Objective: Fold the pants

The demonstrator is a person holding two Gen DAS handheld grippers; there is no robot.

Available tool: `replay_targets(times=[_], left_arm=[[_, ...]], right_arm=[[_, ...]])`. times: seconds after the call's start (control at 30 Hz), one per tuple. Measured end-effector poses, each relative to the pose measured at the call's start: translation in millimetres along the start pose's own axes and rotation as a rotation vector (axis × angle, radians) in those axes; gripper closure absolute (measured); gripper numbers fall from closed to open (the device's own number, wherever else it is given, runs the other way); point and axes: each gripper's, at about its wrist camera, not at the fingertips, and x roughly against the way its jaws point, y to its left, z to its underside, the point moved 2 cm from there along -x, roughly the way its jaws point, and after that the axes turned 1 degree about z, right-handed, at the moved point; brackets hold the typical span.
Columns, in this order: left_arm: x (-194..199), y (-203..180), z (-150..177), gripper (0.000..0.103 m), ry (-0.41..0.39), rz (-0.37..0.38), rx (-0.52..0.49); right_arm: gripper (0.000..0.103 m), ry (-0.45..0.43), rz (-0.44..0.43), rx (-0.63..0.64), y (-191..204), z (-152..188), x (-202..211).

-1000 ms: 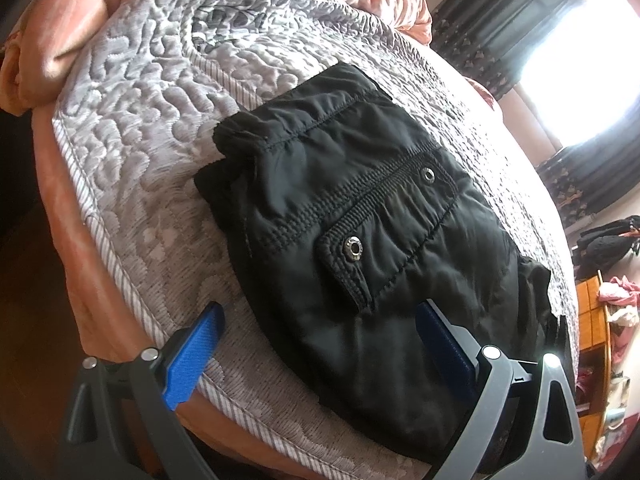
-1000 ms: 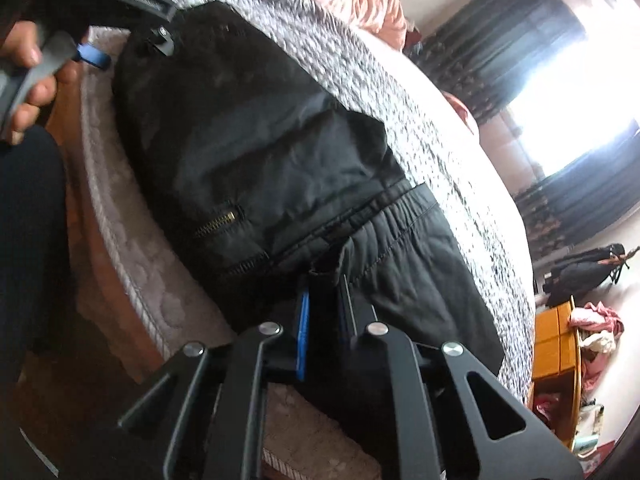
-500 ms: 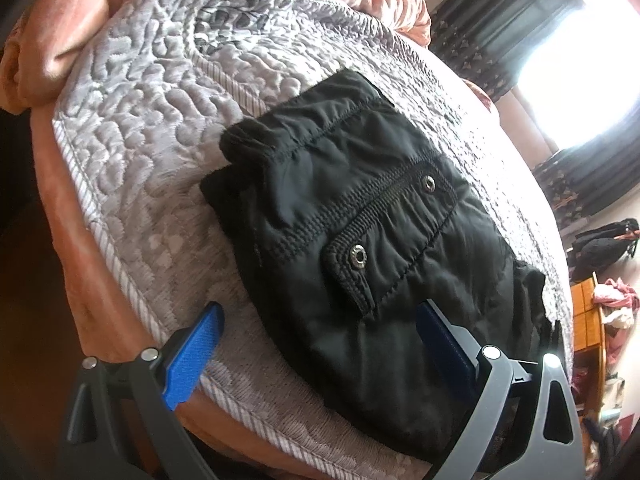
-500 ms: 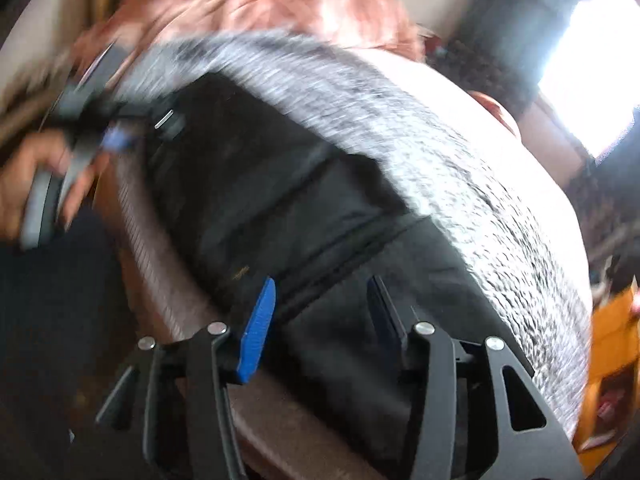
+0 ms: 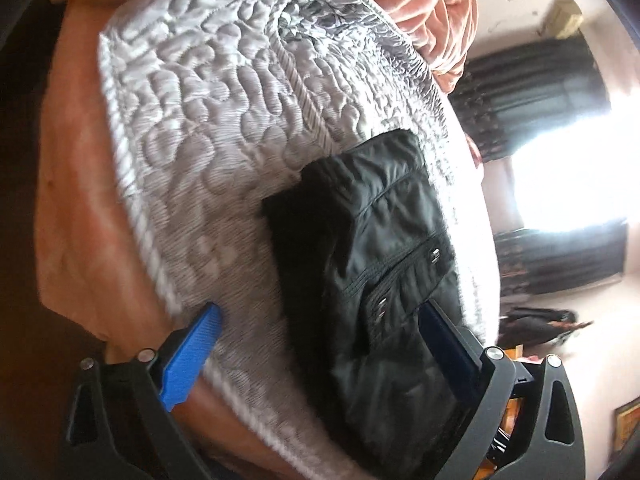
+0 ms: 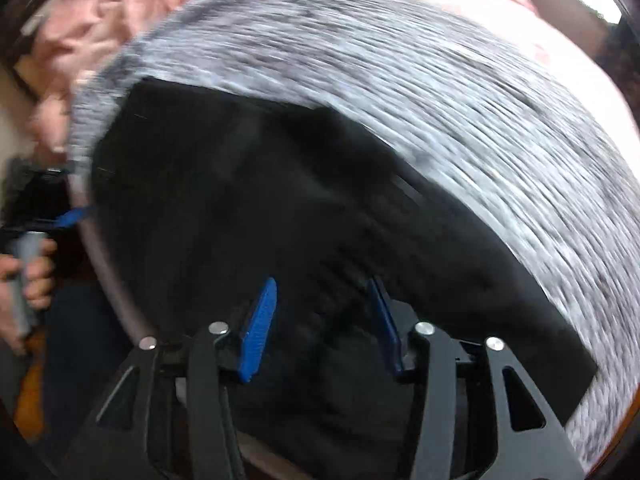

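Folded black pants point(image 5: 384, 280) lie on grey quilted bedspread point(image 5: 208, 128), near bed edge. Left gripper point(image 5: 320, 344) released, blue pads spread wide; pants sit ahead, overlapping right pad, left pad over bare quilt. Right gripper point(image 6: 324, 320) jaws opening, hovering over pants point(image 6: 280, 208); dark fabric fills view between pads, no pad pressing it. Right view heavily motion-blurred.

Home bedroom, quilted grey bedspread point(image 5: 208, 128), rumpled pink blanket point(image 5: 432, 8), dark curtains point(image 5: 532, 92) beside bright window point(image 5: 568, 168)
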Motion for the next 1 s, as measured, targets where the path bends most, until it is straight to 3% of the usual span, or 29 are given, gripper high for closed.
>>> replay_targets(times=[0.23, 0.43, 0.6, 0.7, 0.93, 1.0], left_arm=[[-14, 10, -12, 0.004, 0.029, 0.052, 0.133], [-24, 10, -12, 0.004, 0.094, 0.126, 0.18], [-28, 22, -14, 0.004, 0.117, 0.208, 0.265], [-34, 21, -17, 0.005, 0.157, 0.281, 0.292], [-38, 29, -23, 0.006, 0.152, 0.284, 0.337], [-36, 25, -22, 0.018, 0.137, 0.246, 0.299]], right_arm=[[0.022, 0.09, -0.284, 0.149, 63, -131, -8], [0.017, 0.247, -0.363, 0.285, 125, -225, -64], [0.015, 0.37, -0.389, 0.363, 158, -258, -112], [0.015, 0.413, -0.411, 0.395, 168, -260, -131], [0.015, 0.506, -0.446, 0.482, 191, -257, -163], [0.015, 0.526, -0.439, 0.508, 198, -255, -172]])
